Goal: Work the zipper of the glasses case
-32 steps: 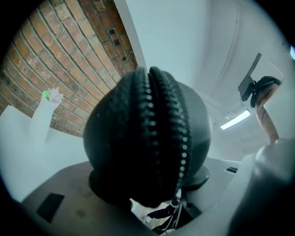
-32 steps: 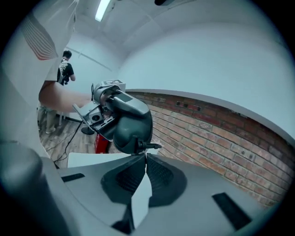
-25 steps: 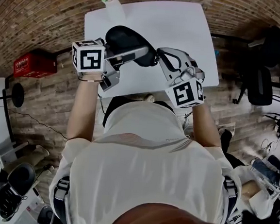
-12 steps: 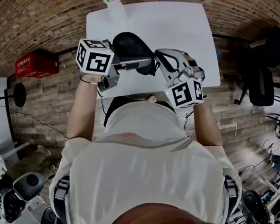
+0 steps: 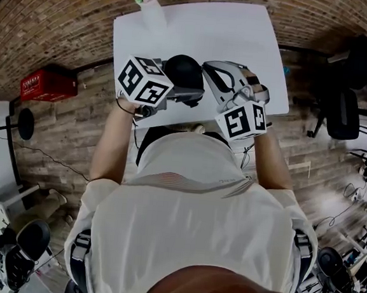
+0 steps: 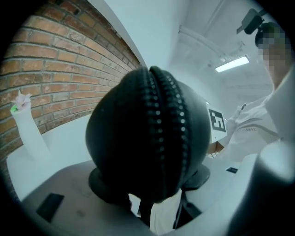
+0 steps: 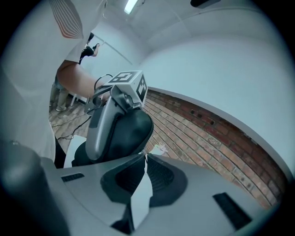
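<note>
Slippage is looming: your left tool is clamping the rounded glasses case, right tool pinching shut at its edge.

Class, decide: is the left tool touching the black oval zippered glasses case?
Touching. In the left gripper view, the left tool clamps the black oval zippered glasses case between its pads.

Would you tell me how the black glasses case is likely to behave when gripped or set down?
The glasses case holds its domed shape in the left gripper, so it is probably a stiff shell. Its rounded, smooth-looking sides may slip or twist under a light hold. Stood on end on the table, it would likely tip.
</note>
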